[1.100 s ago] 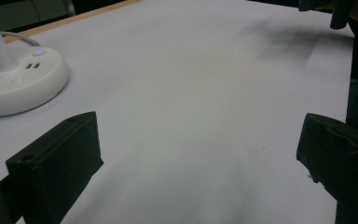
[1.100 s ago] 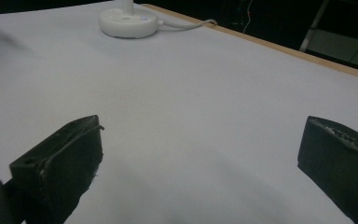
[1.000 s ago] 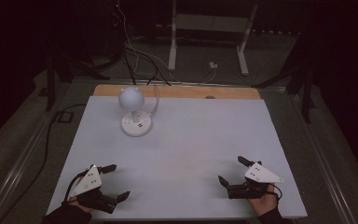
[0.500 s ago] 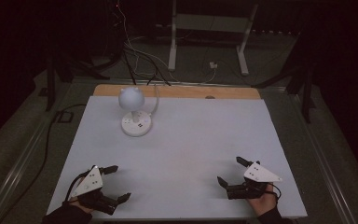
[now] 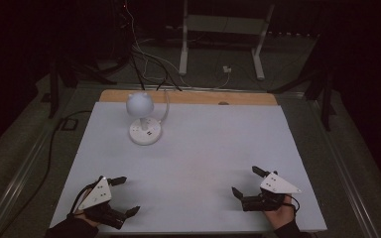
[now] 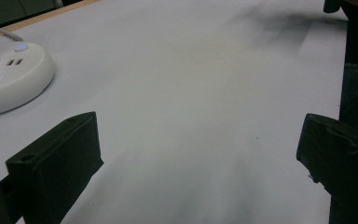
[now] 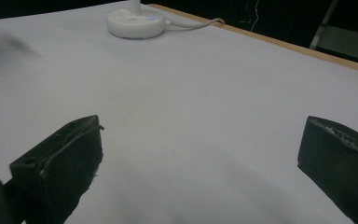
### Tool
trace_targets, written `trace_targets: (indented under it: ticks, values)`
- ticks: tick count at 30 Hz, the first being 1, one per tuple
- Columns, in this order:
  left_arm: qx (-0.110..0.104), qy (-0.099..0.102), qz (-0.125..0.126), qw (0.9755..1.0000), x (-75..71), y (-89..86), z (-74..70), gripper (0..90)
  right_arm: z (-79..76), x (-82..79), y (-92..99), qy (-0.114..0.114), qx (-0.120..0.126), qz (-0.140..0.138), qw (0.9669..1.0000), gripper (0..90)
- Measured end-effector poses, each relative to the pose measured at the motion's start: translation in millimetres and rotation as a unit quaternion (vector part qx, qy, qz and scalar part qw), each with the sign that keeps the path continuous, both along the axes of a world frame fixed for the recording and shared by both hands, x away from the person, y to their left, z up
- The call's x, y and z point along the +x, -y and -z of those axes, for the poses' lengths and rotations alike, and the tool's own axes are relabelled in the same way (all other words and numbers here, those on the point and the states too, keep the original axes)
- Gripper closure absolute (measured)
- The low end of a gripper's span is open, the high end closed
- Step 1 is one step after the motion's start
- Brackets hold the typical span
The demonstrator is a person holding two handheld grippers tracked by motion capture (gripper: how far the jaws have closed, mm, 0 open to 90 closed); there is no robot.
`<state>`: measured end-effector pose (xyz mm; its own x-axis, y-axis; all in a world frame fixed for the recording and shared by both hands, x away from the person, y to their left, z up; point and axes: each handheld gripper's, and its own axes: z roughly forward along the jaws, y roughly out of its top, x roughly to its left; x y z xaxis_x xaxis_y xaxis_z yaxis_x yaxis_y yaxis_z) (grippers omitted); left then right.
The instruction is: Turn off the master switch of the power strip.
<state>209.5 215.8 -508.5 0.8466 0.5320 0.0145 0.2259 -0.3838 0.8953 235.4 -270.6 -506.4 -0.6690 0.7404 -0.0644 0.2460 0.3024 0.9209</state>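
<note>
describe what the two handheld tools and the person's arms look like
Each tool is black with two blocky, flat-faced black jaws and a pale grey three-cornered plate on top: the left tool and the right tool. The jaw tips look chunky and rectangular in both gripper views. Dark sleeves cover the person's forearms, such as the left sleeve. No markings are legible.

lamp (image 5: 143, 119) — white, round base, globe head | upright | table's far-left, cable trailing back
</note>
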Motion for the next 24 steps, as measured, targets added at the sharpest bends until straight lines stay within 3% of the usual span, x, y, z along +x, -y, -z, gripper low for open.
trace_targets:
  ticks: [15, 24]
  values:
    - [0.004, -0.006, 0.035, 0.9994, -2.9, 11.5, -7.7, 0.3, -3.1, -1.9, -0.5, 0.005, 0.007, 0.001, 1.0000, 0.0]
    - [-0.006, -0.009, 0.054, 0.9985, -3.8, 16.6, -18.2, 0.3, -5.1, -3.4, -0.7, 0.012, 0.005, 0.003, 0.9999, 0.0]
